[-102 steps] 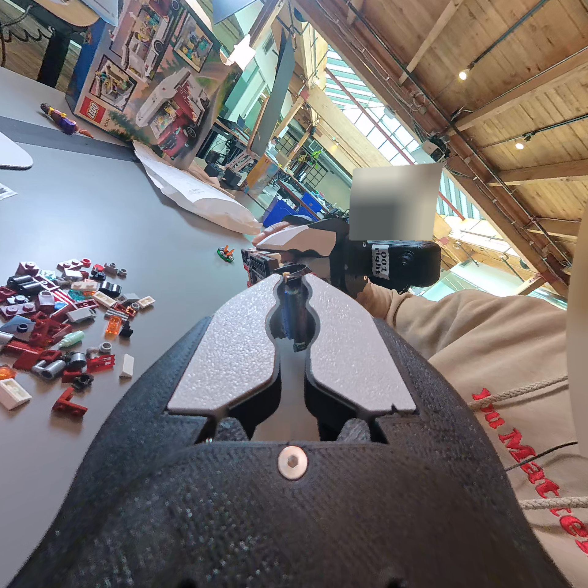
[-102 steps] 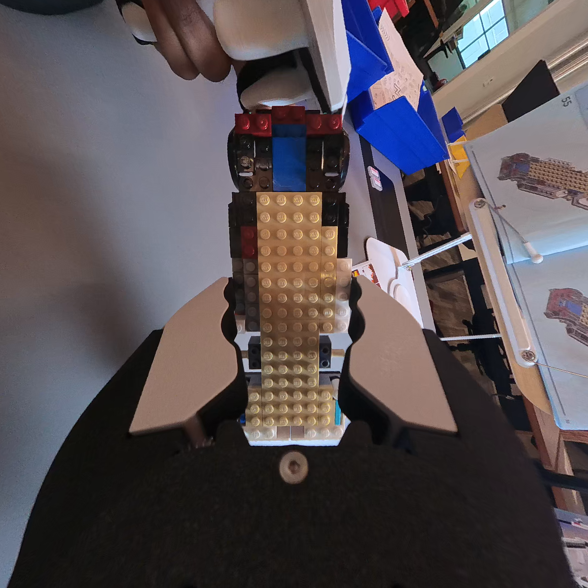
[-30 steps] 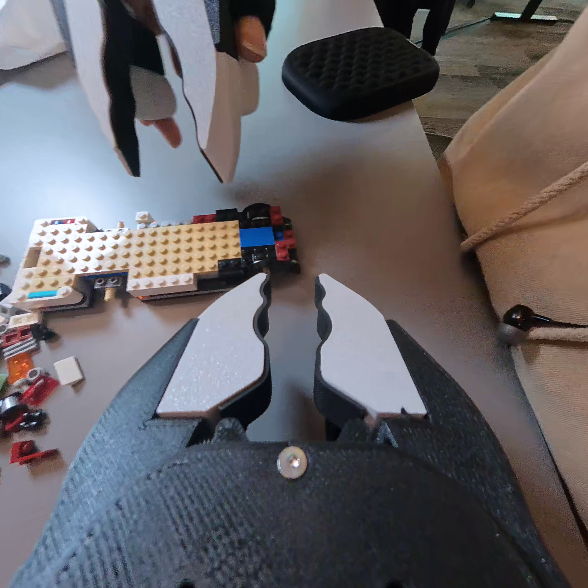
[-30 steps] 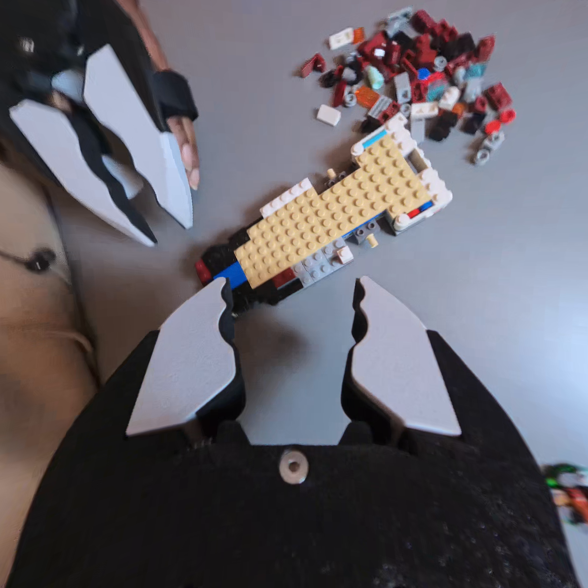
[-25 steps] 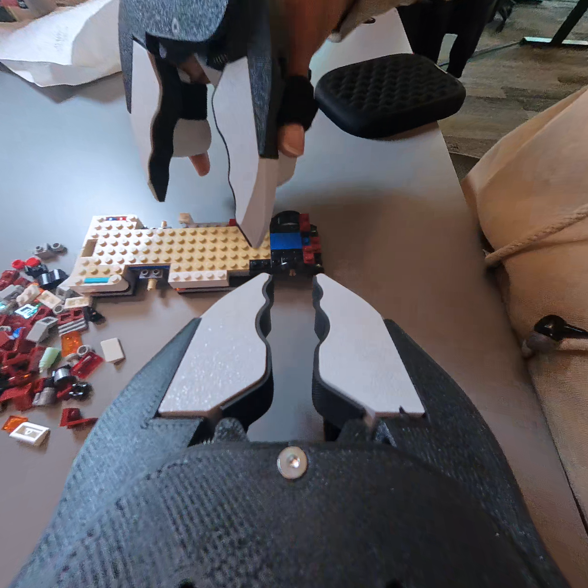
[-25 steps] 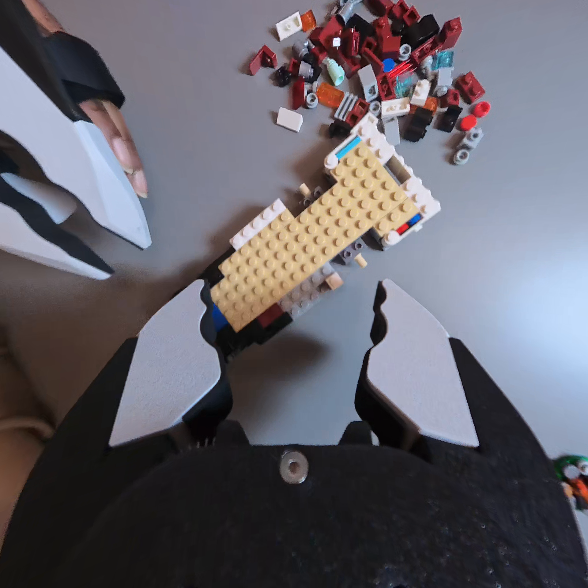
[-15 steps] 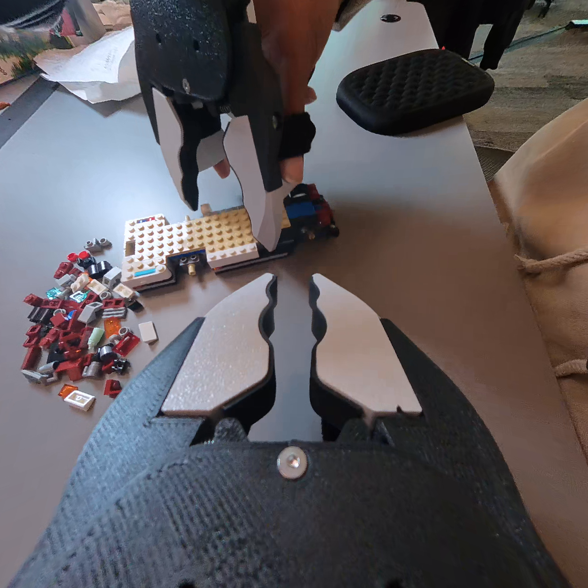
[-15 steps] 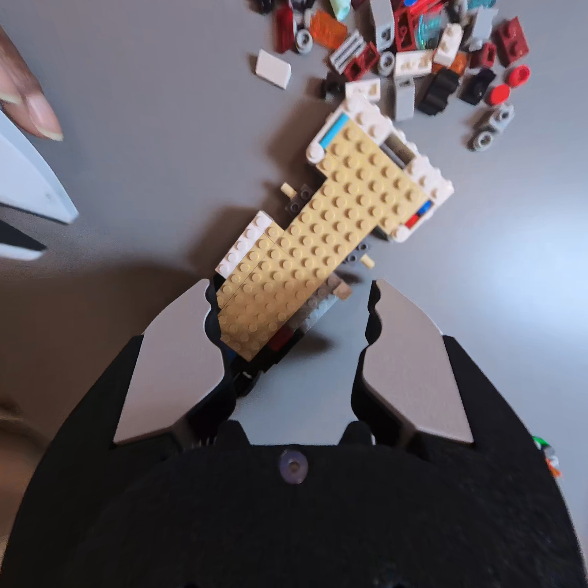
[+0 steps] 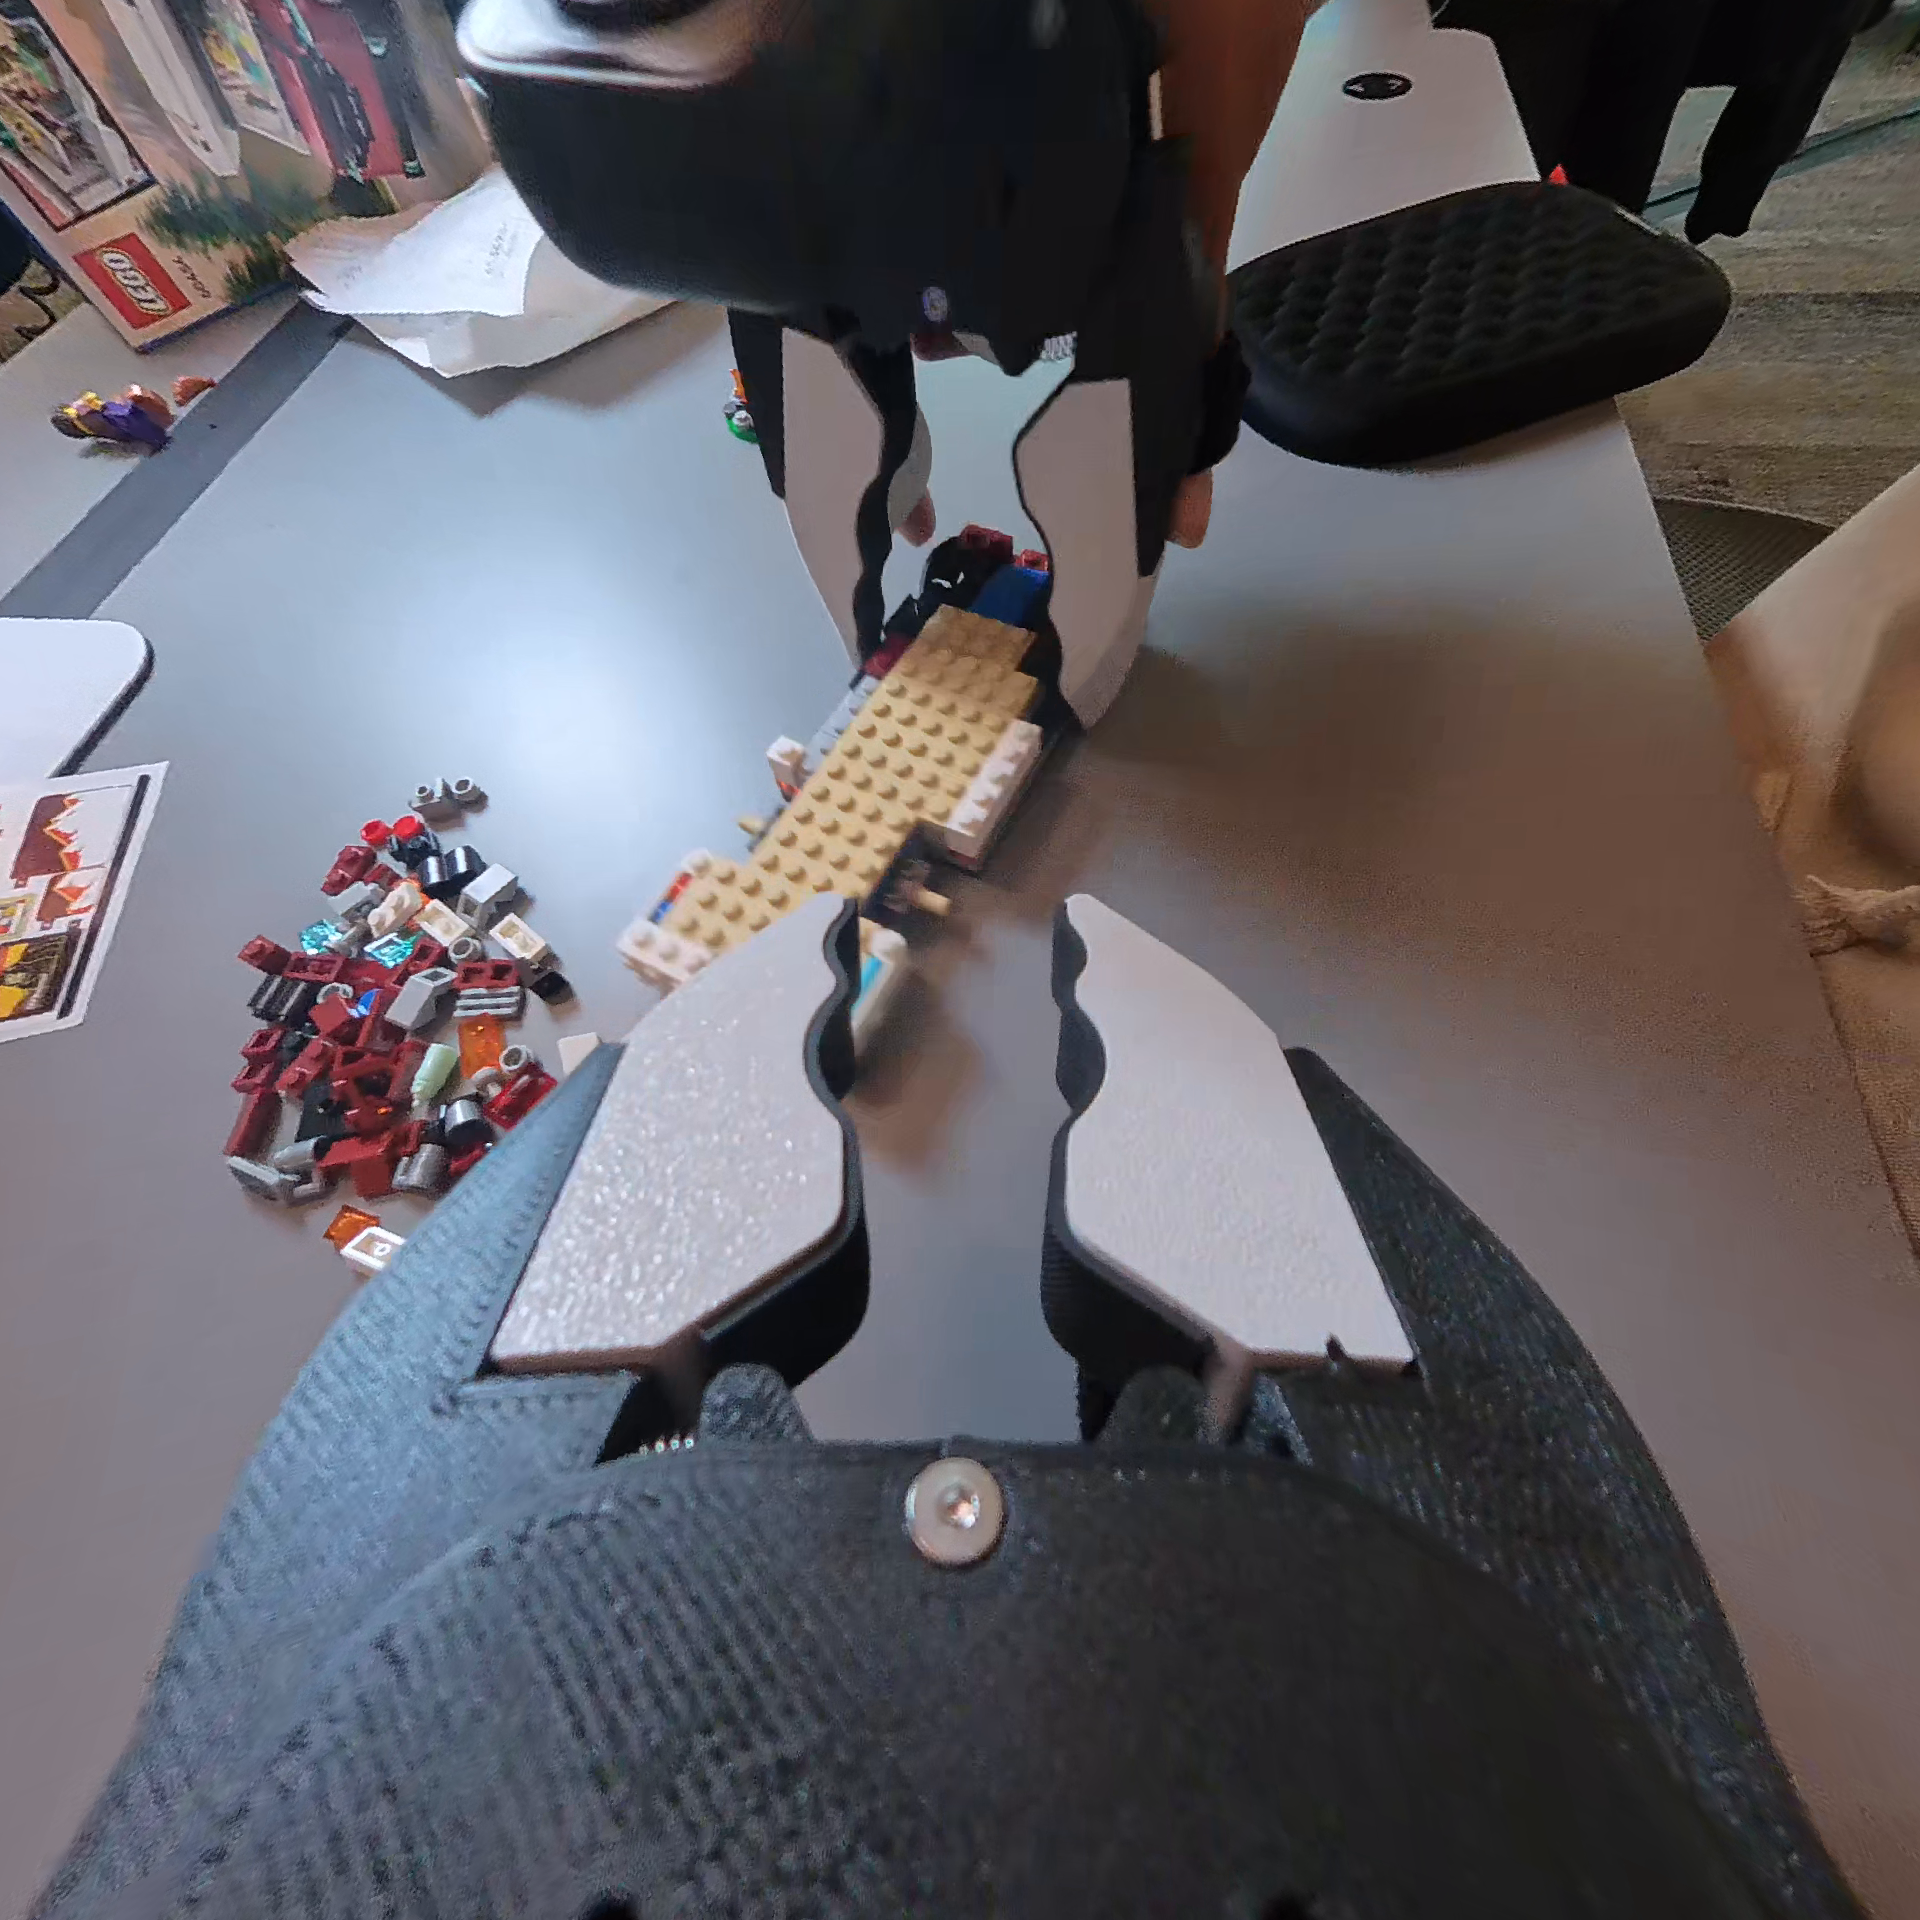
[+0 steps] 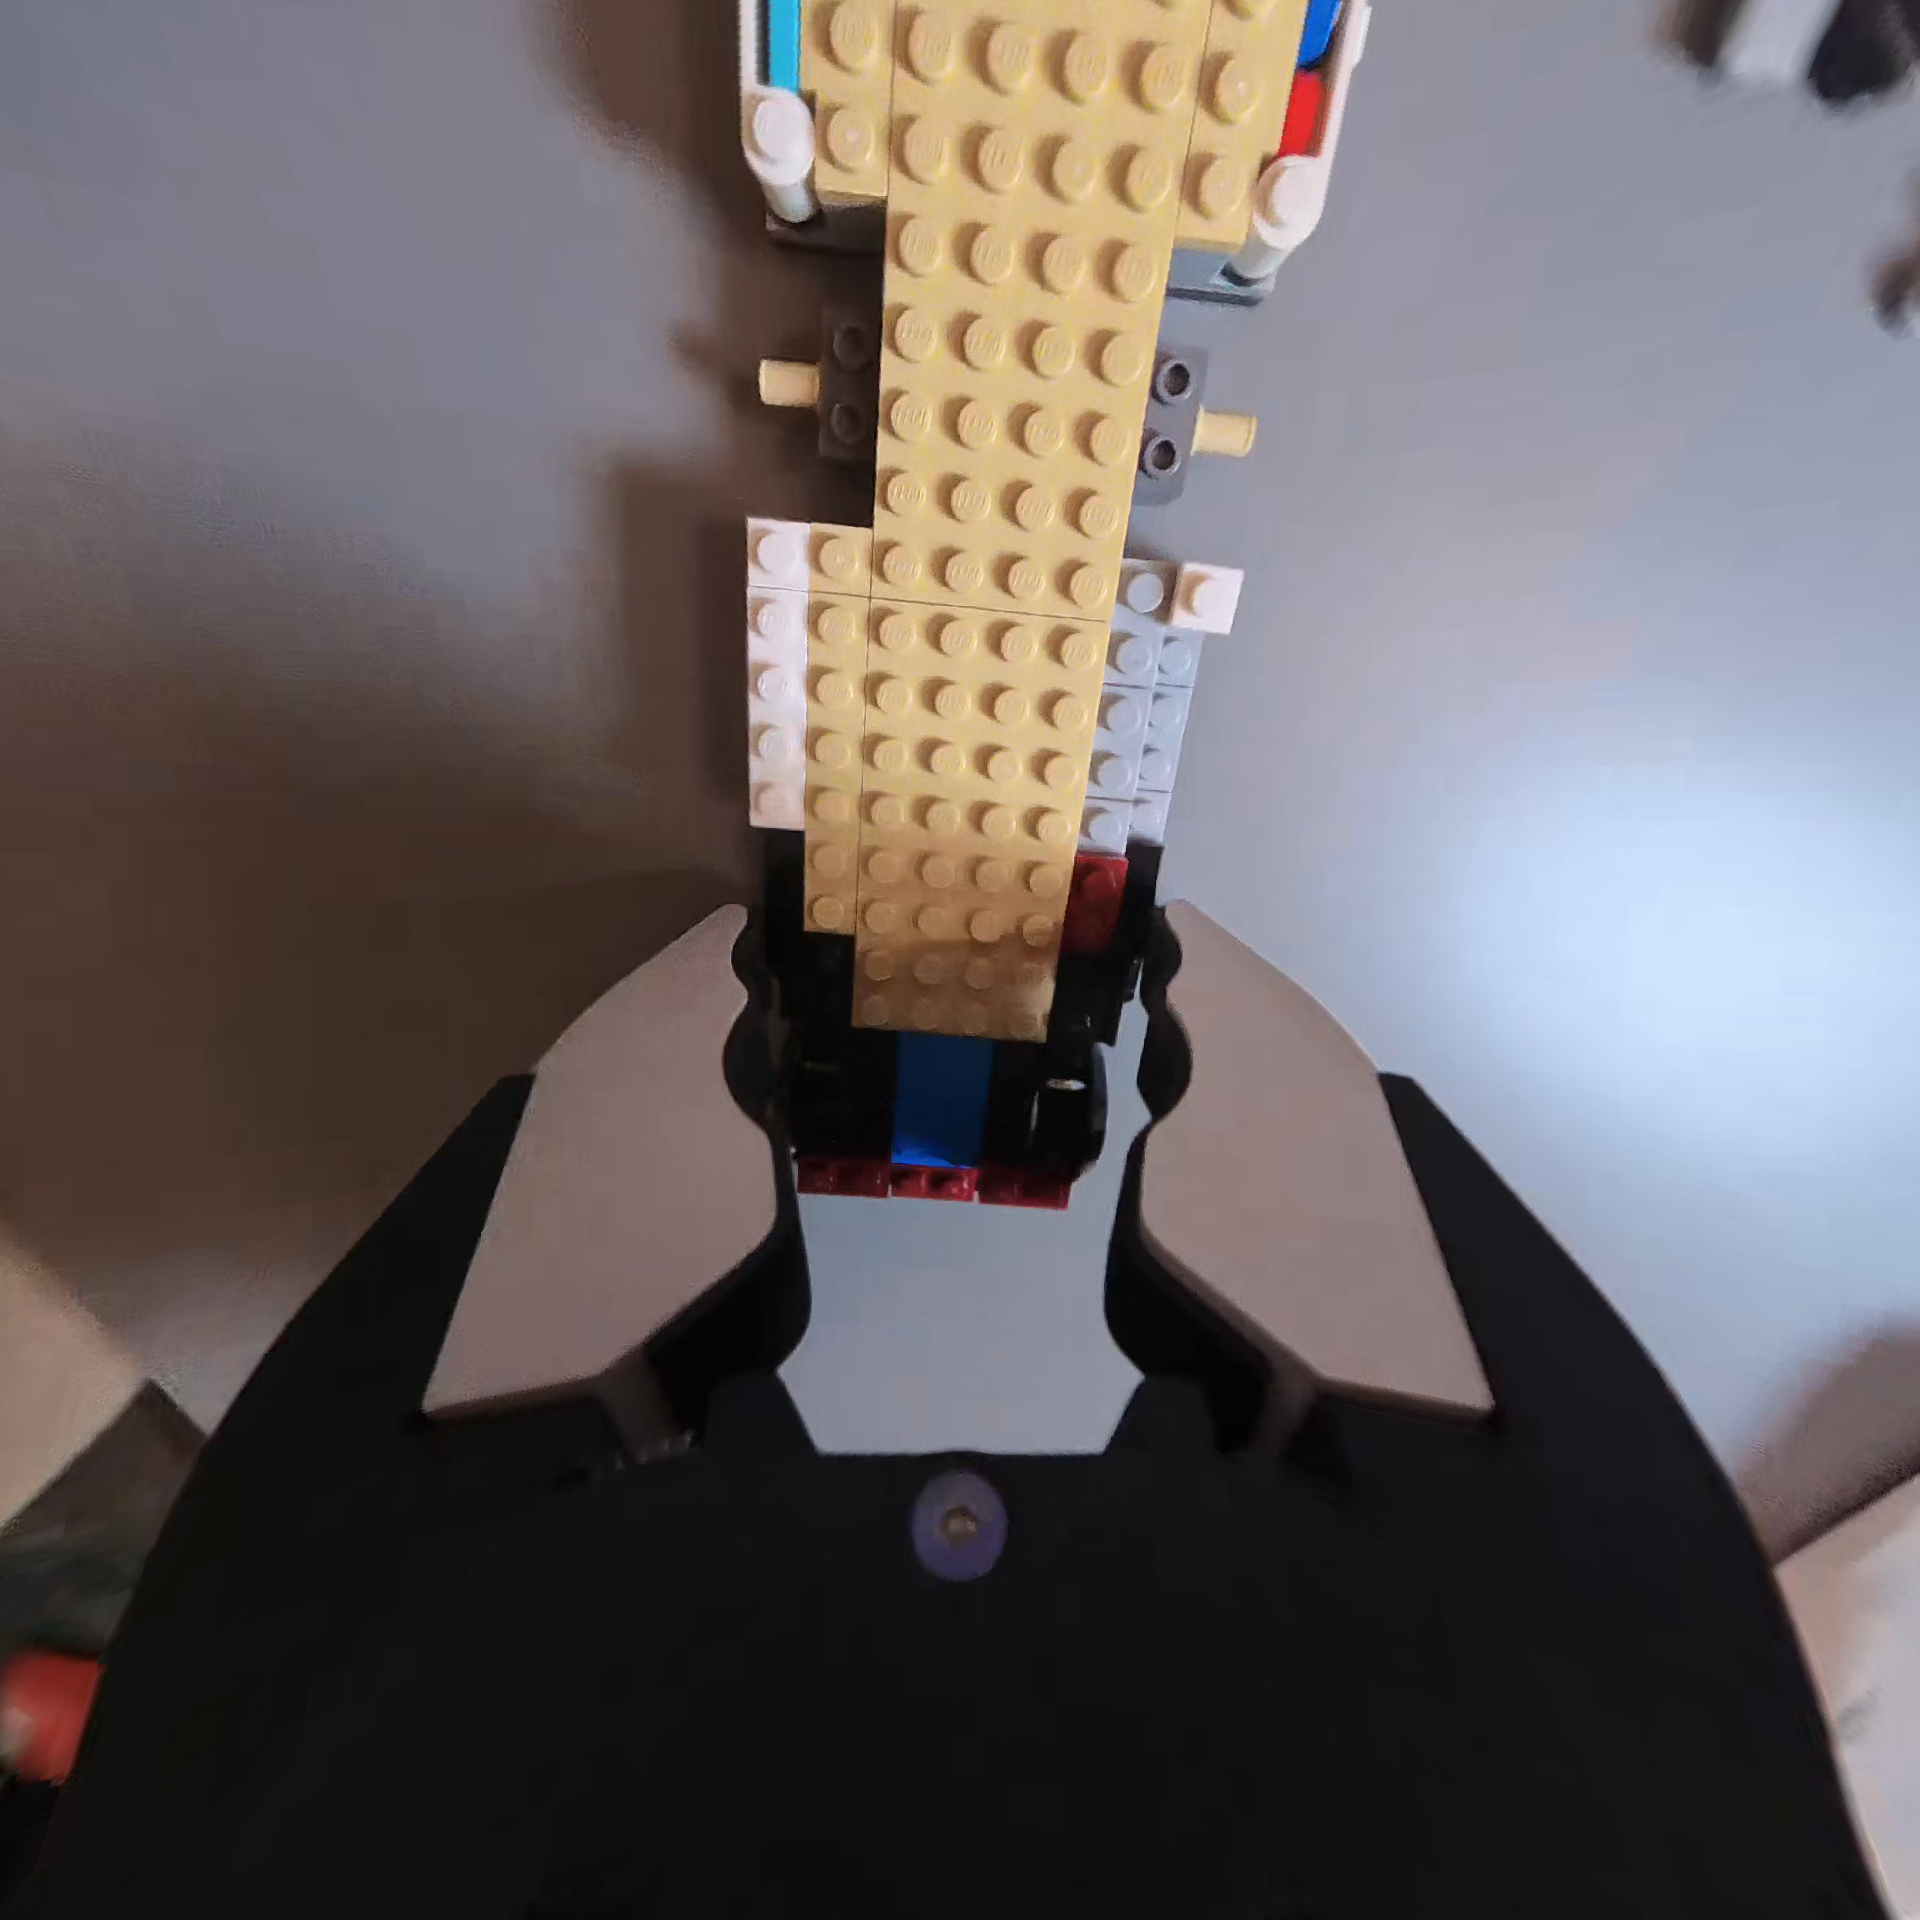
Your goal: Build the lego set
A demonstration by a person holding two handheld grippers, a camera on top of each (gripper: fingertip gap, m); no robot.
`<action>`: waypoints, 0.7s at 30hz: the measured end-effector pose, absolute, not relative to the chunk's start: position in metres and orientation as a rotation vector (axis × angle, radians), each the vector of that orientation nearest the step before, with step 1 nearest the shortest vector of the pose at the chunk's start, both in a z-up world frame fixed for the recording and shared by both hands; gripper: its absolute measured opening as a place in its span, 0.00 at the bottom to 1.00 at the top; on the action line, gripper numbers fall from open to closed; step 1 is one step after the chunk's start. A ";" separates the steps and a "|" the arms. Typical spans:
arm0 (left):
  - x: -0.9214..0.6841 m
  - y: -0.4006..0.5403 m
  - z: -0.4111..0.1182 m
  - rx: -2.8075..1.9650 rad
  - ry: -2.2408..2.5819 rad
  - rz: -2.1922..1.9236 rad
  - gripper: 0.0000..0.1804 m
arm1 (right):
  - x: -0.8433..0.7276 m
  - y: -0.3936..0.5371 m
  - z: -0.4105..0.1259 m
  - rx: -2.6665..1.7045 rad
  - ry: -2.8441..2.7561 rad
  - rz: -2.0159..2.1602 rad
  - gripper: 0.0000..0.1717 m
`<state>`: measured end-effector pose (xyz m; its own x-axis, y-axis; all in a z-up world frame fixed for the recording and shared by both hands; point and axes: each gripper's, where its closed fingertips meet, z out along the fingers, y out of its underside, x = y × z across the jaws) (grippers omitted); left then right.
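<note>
My right gripper [image 10: 951, 1023] straddles the black front end of the brick chassis [image 10: 987, 623], which lies flat on the grey table [image 9: 1403, 831]; pads look pressed on both flanks, so I read it as clamped. Left gripper [image 9: 951, 935] is parted and bare, near the chassis's white far end. I judge the chassis light, rigid, but snap-fit: squeeze low across the solid black block, not the overhanging tan plate. Loose bricks [image 9: 384, 1018] sit left.

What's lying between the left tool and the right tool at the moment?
The tan-topped brick model on the grey table, seen in the left wrist view: its dark end sits between the right tool's fingers, its white end beside the left tool.
</note>
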<state>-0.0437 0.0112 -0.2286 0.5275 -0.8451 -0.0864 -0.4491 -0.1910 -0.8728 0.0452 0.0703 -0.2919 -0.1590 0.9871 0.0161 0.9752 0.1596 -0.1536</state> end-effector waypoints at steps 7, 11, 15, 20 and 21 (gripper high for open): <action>-0.048 0.004 -0.260 -1.952 1.206 -0.411 0.40 | 0.000 0.034 -0.288 -1.332 -2.632 0.154 0.40; -0.044 -0.002 -0.272 -2.009 1.251 -0.397 0.43 | -0.018 0.026 -0.284 -1.257 -2.568 0.240 0.38; -0.046 -0.002 -0.276 -2.044 1.251 -0.381 0.40 | -0.009 0.036 -0.258 -1.390 -2.372 0.432 0.41; -0.043 0.004 -0.272 -2.088 1.233 -0.370 0.41 | 0.038 0.055 -0.248 -1.562 -2.124 0.631 0.38; -0.039 0.006 -0.271 -2.105 1.245 -0.363 0.42 | 0.046 0.058 -0.251 -1.580 -2.094 0.641 0.36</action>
